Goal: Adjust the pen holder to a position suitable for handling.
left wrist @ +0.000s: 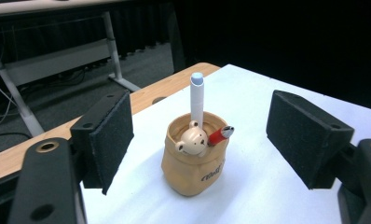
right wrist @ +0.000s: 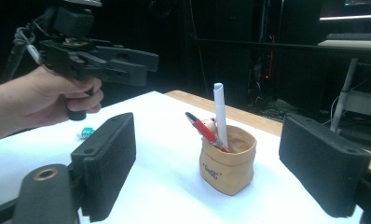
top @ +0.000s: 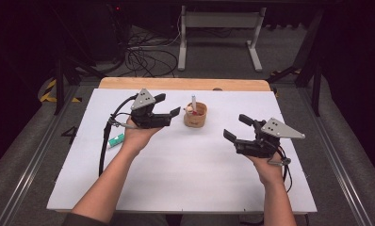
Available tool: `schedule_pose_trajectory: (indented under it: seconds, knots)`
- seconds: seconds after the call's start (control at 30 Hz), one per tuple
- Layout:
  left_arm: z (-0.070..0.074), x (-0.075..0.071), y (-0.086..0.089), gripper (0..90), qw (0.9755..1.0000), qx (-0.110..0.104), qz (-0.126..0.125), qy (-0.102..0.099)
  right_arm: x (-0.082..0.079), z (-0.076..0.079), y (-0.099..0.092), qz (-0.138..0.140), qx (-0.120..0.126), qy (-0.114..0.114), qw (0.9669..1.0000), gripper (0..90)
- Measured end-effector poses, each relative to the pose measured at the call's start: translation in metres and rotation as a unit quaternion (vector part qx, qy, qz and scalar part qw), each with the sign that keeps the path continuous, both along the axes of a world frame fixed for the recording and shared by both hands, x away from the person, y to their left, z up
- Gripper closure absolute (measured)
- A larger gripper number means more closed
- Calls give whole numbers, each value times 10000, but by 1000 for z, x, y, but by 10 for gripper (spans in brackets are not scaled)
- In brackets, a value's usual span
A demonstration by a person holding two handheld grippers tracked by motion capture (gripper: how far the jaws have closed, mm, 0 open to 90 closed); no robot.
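Observation:
A tan pen cup (top: pixel 195 115) with a small bear head on its rim stands on the white table top (top: pixel 185 165), toward the back middle. A white pen (left wrist: pixel 197 98) and a red pen (left wrist: pixel 220 135) stick up out of it. My left gripper (top: pixel 169 105) is held above the table just left of the cup, open, nothing between its pads (left wrist: pixel 111 135). My right gripper (top: pixel 234 126) hovers to the cup's right, a hand's width away, also open and empty. The right gripper view frames the cup (right wrist: pixel 228 163) between its pads (right wrist: pixel 111 158), with the left gripper (right wrist: pixel 127 65) at upper left.
A small green and white tube (top: pixel 116 140) lies on the table under the left wrist. A wooden strip (top: pixel 185 84) edges the table's far side. Beyond it are a white desk frame (top: pixel 218 28) and loose cables (top: pixel 148 56) on the floor.

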State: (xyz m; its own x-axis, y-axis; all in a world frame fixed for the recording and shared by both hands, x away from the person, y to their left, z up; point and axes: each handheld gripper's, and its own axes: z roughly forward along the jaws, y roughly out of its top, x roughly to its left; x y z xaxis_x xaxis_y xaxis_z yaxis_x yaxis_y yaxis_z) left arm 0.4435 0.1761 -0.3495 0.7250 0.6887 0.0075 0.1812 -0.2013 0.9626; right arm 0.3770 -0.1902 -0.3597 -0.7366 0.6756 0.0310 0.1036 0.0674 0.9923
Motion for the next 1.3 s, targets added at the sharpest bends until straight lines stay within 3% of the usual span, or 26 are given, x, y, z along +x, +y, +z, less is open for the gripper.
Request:
schedule_pose_trajectory:
  seconds: [0.77,1.3]
  knots:
    - [4,-36,36,162,9999,150,-82,25,-1,3,2,93,-37,-29,9999,152]
    - [2,-56,82,166,9998,120,130,31,-4,6,3,183,-9,-33,9998,134]
